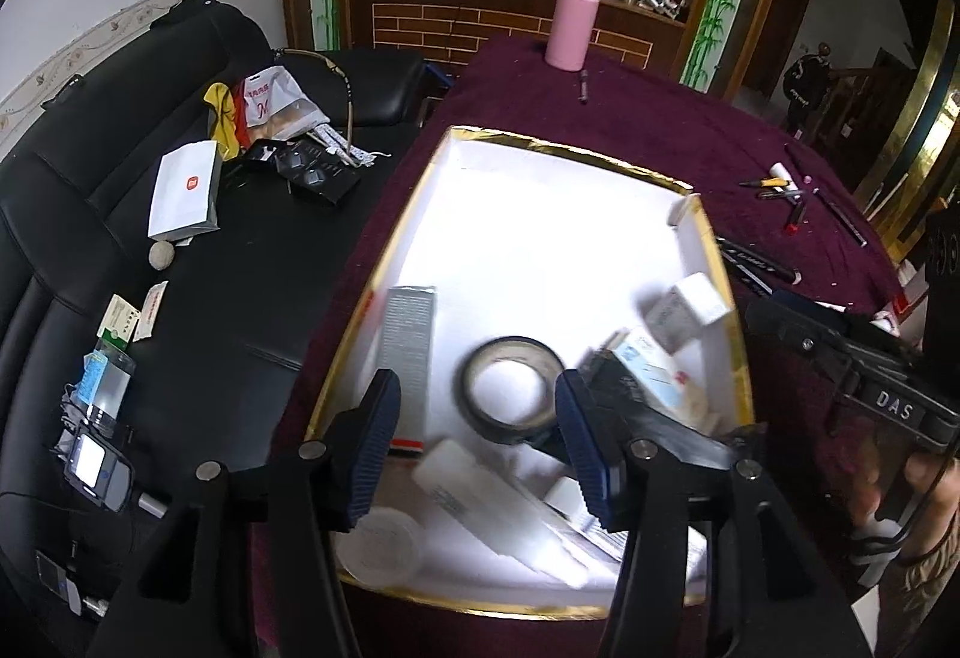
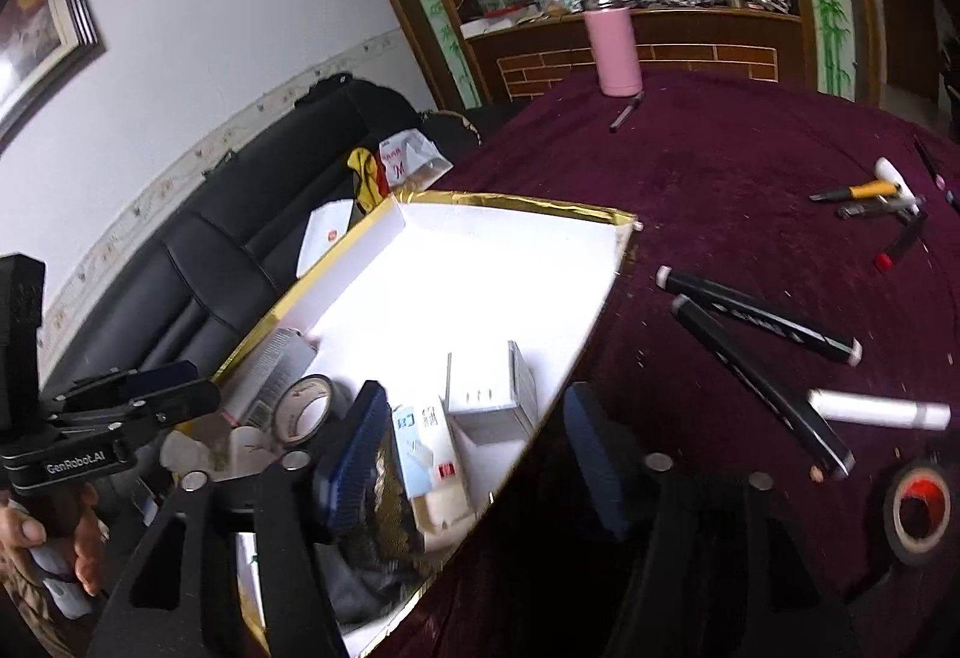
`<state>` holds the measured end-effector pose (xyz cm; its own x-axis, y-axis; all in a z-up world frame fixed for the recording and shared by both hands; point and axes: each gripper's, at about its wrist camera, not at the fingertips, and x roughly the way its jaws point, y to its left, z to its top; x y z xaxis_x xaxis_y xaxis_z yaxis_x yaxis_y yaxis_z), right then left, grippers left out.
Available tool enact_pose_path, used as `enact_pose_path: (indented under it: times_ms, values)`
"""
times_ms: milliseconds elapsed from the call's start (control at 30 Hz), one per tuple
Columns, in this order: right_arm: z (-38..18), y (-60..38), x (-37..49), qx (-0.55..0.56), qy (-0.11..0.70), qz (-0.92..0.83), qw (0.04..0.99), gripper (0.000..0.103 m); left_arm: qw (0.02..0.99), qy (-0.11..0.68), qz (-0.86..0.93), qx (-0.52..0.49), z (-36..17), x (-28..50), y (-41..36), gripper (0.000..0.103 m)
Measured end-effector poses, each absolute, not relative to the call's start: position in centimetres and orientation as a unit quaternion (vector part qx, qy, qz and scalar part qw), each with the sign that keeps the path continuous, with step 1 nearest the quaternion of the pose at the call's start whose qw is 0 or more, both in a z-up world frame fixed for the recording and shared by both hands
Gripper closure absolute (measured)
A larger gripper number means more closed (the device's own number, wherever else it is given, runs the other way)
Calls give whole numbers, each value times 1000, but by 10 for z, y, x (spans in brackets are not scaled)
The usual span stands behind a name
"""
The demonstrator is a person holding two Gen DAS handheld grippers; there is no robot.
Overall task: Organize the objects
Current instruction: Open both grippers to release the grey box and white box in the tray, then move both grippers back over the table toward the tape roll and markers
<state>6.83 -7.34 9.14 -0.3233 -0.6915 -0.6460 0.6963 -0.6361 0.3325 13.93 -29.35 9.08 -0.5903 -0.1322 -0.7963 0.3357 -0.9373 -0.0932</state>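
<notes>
Objects for sorting mostly lie in the white box at my twelve o'clock on the maroon surface. Both tongs, left tongs and right tongs, hang released, empty. I judge a drop-off done; next, fetch the black markers at two o'clock.

Both wrist views angled down, close, sharing gold-rimmed box

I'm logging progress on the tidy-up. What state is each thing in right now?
Left tool: open, holding nothing.
Right tool: open, holding nothing.
Gold-edged box: lidless, partly filled.
Tape roll: lying flat inside the box.
Pink bottle: upright, capped.
Black markers: lying on the cloth, outside the box.
</notes>
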Motion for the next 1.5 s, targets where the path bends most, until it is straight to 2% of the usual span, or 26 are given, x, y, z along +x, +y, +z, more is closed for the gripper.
enact_pose_path:
  times_ms: [167, 400, 467, 633, 933, 1500]
  values:
    - [89, -29, 84, 394, -30, -819, 417, 14, 117, 118, -889, 427, 96, 147, -274, 45]
    - [81, 38, 101, 397, -47, -836, 377, 6, 90, 109, -890, 435, 94, 146, -245, 43]
    - [79, 57, 104, 401, -59, -841, 359, 0, 81, 109, -889, 436, 93, 144, -237, 42]
    - [76, 96, 102, 407, -100, -849, 321, 0, 46, 101, -888, 447, 90, 135, -208, 41]
    - [77, 140, 95, 394, -126, -870, 270, 0, -31, 69, -883, 463, 86, 110, -133, 37]
    - [72, 203, 94, 388, -178, -877, 221, 0, -128, -25, -853, 505, 27, 19, 2, 39]
